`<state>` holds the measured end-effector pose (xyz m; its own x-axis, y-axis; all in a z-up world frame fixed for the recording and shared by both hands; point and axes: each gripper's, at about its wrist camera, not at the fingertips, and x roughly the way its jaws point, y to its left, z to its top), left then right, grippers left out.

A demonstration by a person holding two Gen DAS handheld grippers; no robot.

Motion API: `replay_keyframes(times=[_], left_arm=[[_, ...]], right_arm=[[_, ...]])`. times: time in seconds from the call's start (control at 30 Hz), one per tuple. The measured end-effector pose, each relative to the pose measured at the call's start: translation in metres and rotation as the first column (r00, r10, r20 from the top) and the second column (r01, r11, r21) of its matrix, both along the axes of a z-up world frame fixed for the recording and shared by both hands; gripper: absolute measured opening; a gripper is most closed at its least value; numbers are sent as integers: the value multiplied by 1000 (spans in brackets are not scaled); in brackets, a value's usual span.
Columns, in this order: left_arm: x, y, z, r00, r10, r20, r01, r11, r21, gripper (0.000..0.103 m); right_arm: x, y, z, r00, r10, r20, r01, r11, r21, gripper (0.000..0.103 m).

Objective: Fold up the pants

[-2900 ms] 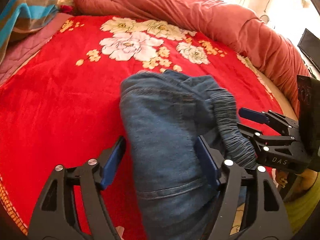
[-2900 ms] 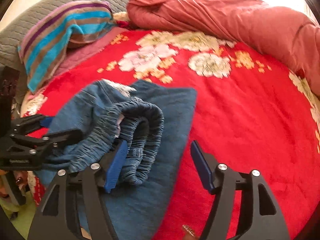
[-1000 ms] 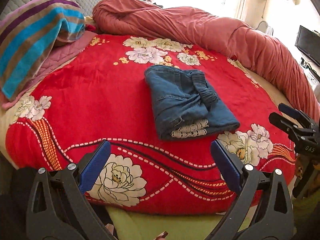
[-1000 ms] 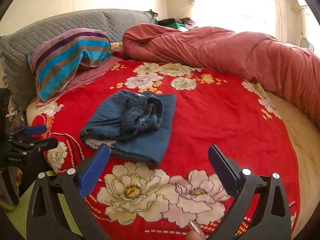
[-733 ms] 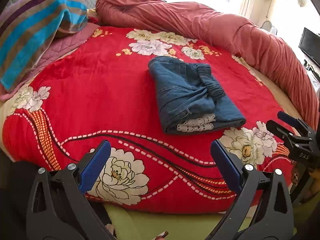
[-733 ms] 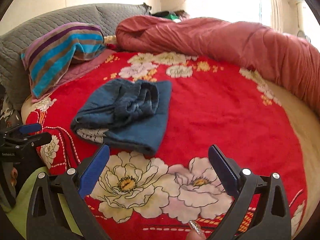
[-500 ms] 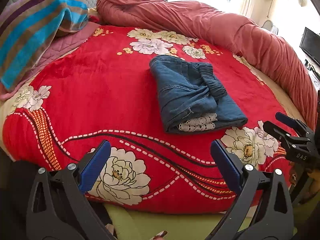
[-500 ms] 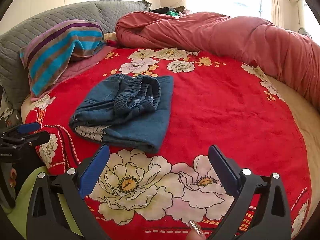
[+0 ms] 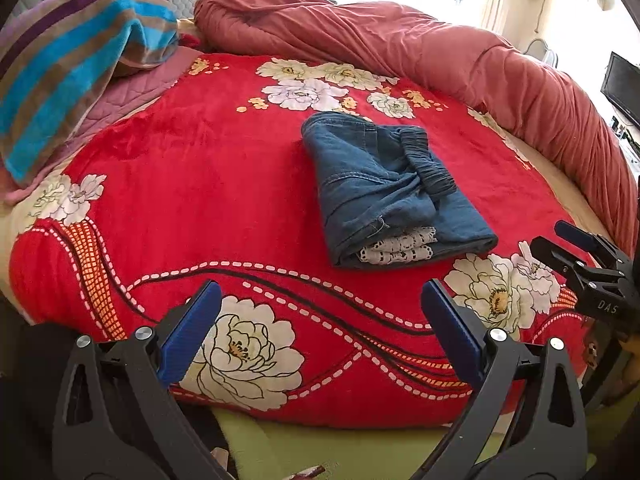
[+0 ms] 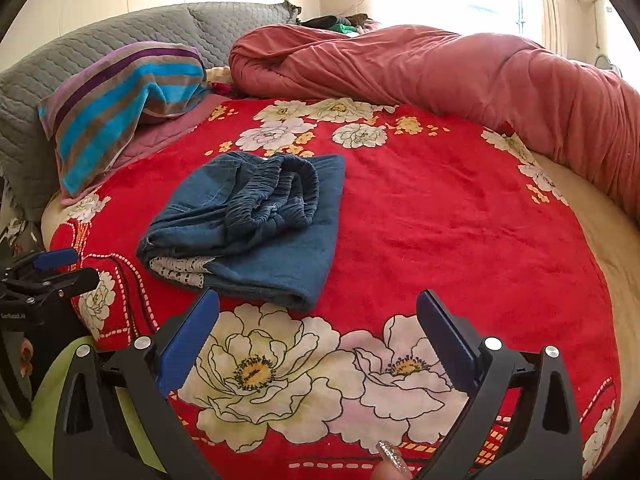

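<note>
Folded blue denim pants (image 9: 384, 192) lie on the red floral blanket (image 9: 200, 184), well ahead of both grippers' wide-open, empty jaws.

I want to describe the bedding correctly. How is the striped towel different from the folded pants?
The striped towel has blue, brown and purple bands; the folded pants are plain blue denim with white lace trim. The towel drapes loosely near the grey headboard; the pants lie as a compact bundle on the red blanket. Neither is held.
</note>
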<state>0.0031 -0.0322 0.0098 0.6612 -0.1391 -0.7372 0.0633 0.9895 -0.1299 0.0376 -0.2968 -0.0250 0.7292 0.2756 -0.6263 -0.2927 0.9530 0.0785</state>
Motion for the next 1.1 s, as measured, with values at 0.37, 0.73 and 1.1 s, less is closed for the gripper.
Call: replay_keyframes(times=[0.37,0.73,1.1], left_arm=[[0,1,1,1000,1,2,-1,1000,2,93],[-1,2,2,1000,7,1,-7,1000,7,93],[-2,2,2,1000,13,-2,-13,1000,11,93]], right_arm=[[1,-2,-2,1000,0,-9,0,1000,1,98],[-1,-3,-2,1000,-2,-9,2,1000,-1,98],[-3,-4,0,1000,-4,-8,4,1000,0,98]])
